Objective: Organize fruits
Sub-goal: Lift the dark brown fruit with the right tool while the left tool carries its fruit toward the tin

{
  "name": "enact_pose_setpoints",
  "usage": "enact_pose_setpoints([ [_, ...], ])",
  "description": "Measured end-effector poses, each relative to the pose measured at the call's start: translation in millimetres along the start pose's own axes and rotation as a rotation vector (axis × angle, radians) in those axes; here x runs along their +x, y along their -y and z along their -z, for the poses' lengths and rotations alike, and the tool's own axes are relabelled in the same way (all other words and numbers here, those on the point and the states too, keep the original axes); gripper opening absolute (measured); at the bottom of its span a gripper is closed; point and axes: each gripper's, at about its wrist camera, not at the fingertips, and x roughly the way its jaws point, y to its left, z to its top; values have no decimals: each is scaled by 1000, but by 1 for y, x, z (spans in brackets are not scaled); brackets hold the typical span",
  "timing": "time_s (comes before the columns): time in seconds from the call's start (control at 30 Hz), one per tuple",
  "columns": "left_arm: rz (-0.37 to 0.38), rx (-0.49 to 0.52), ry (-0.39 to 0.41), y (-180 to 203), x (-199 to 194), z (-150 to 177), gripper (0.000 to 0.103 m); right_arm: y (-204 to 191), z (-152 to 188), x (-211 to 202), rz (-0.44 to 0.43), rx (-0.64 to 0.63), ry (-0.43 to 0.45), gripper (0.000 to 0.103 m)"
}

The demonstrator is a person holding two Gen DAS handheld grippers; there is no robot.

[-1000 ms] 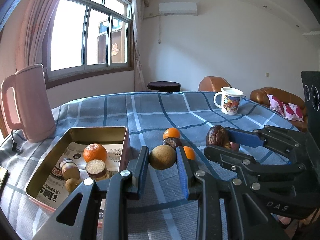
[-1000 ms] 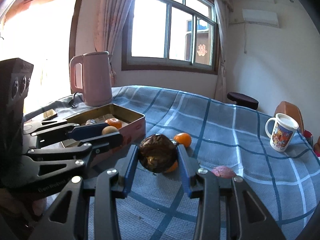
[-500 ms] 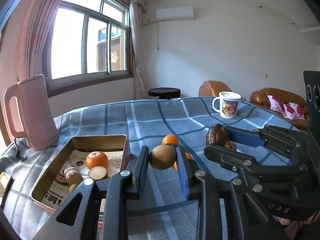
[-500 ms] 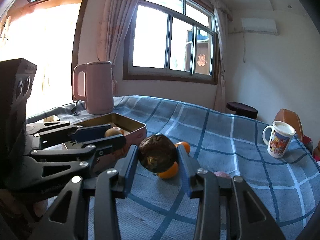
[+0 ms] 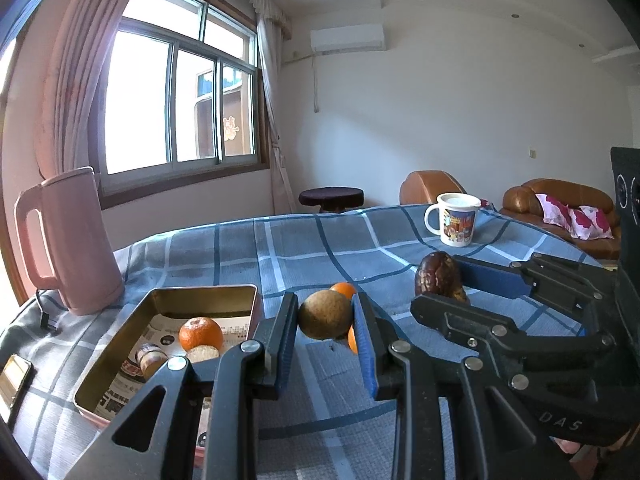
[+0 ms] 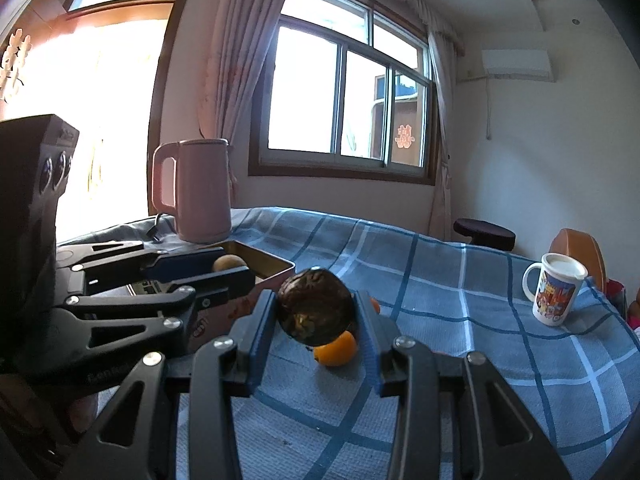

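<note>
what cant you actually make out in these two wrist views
- Right wrist view: inside of the gold metal tin, hidden by the left gripper and its round tan fruit.
- Left wrist view: the small orange fruits on the blue checked tablecloth, half hidden behind that fruit.
- Left wrist view: print on the tin's paper lining, too small.
</note>
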Motion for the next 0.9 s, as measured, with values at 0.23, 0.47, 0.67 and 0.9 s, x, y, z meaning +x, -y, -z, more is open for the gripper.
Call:
enact_pose_setpoints([
  [0.23, -11, 18, 24, 3, -4, -3, 29, 0, 1, -5, -1, -4, 30, 42],
  [0.47, -29, 35, 56, 5, -9, -5, 29, 0, 1, -10, -4, -7, 60, 42],
  [0.67, -39, 48, 77, 7, -14, -6, 29, 1, 3, -14, -3, -3, 85, 42],
  [0.9, -63, 70, 110, 10, -19, -6, 29, 2, 5, -19, -2, -2, 112, 42],
])
